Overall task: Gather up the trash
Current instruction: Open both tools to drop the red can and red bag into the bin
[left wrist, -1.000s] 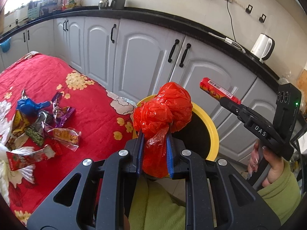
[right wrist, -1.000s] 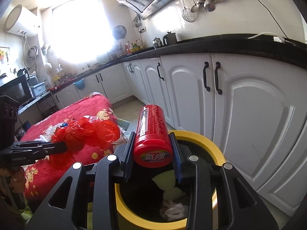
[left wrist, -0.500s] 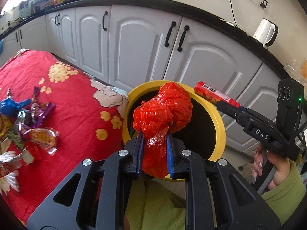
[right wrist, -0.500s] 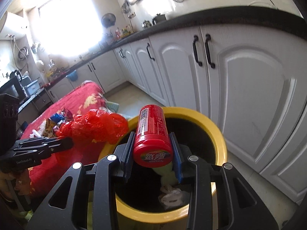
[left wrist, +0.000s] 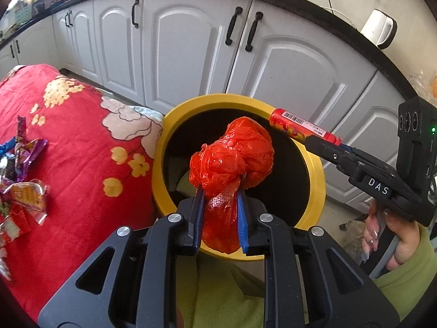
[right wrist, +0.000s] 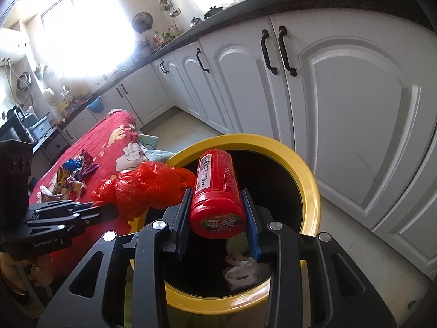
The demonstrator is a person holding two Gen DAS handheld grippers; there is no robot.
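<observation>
My left gripper (left wrist: pixel 220 191) is shut on a crumpled red plastic bag (left wrist: pixel 232 161) and holds it over the open mouth of the yellow-rimmed trash bin (left wrist: pixel 318 175). My right gripper (right wrist: pixel 217 194) is shut on a red cylindrical tube (right wrist: pixel 217 191) and holds it above the same bin (right wrist: pixel 311 180). The tube also shows in the left wrist view (left wrist: pixel 303 128), and the bag in the right wrist view (right wrist: pixel 147 183). Crumpled paper (right wrist: pixel 243 268) lies inside the bin.
A table with a red flowered cloth (left wrist: pixel 79 147) stands left of the bin, with several snack wrappers (left wrist: pixel 24 175) on it. White kitchen cabinets (left wrist: pixel 188 46) stand close behind the bin. A white kettle (left wrist: pixel 379 28) stands on the dark counter.
Both grippers have moved forward and tilted down over the bin. The bag and the tube now hang above its opening instead of short of it.
</observation>
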